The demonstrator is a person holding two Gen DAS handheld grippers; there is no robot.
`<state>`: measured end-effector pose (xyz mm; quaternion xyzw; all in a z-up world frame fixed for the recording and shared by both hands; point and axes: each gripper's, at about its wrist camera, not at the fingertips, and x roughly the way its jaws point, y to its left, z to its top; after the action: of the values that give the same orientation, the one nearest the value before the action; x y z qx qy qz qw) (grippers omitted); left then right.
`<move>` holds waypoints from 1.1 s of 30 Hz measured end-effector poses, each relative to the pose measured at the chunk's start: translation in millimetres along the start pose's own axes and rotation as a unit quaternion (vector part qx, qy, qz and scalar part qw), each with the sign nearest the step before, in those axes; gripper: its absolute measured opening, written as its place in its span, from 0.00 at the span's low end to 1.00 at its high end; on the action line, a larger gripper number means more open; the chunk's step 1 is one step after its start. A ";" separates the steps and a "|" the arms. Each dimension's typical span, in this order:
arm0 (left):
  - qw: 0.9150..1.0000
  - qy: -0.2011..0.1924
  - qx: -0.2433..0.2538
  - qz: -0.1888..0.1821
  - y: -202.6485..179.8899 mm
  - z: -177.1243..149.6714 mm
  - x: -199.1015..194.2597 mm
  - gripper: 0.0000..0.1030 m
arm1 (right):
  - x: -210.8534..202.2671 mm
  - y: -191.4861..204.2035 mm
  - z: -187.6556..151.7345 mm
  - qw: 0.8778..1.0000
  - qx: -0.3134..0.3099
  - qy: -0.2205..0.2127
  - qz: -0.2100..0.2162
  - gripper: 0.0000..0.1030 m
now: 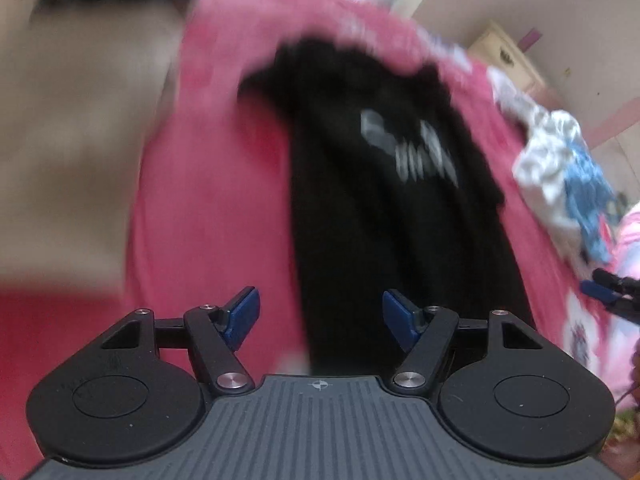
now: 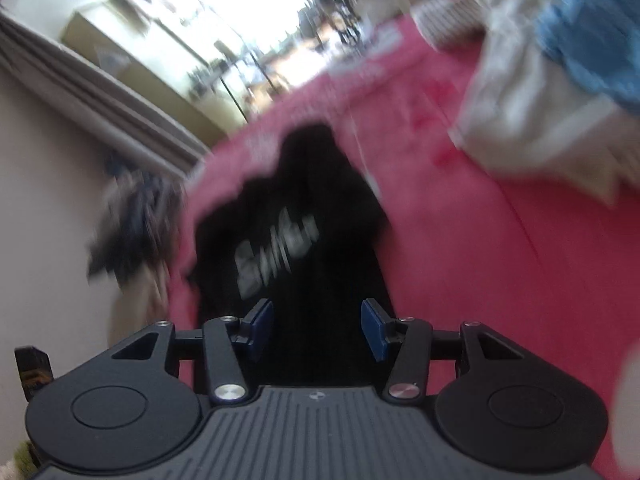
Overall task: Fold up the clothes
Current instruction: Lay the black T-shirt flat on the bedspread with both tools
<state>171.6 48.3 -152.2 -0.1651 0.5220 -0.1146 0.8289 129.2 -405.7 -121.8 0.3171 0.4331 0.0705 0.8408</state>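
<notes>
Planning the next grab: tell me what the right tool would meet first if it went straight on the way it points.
Most likely the black T-shirt lying on the pink bedspread. The right tool is open with the dark cloth directly between and ahead of its fingers. The picture is blurred, so depth is uncertain.

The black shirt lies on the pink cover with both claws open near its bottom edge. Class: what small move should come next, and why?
Probably lower both claws to the hem and close on it. The black shirt lies long on the pink cover, and the left claw and right claw are both open and empty over its near end. Both views are blurred, so the exact hem is hard to place.
</notes>
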 end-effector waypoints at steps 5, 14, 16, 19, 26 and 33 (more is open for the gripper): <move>0.998 0.046 -0.039 -0.003 16.0 -67.9 -24.4 0.61 | -17.1 10.7 -68.6 1.000 -0.001 0.025 0.011 0.52; 0.993 0.002 -0.116 0.030 49.2 -92.8 -55.8 0.54 | 62.4 207.2 -183.8 0.896 -0.428 0.101 0.055 0.49; 0.991 -0.002 -0.128 0.026 56.7 -96.5 -58.4 0.54 | 95.1 236.8 -213.9 0.857 -0.493 0.140 0.052 0.42; 0.990 -0.002 -0.143 0.015 67.2 -102.4 -57.9 0.54 | 138.2 252.4 -253.6 0.808 -0.559 0.184 0.020 0.38; 0.992 0.010 -0.118 -0.043 75.9 -110.8 -47.7 0.54 | 150.1 214.0 -228.8 0.880 -0.428 0.205 0.007 0.03; 0.963 0.054 -0.203 -0.170 84.6 -113.0 -10.4 0.54 | 120.4 100.1 -161.4 0.982 0.001 0.163 0.100 0.03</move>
<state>66.6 112.4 -222.1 -0.4102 0.5424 -0.1541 0.7168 94.1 -203.2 -213.0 0.3440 0.5301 0.2046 0.7475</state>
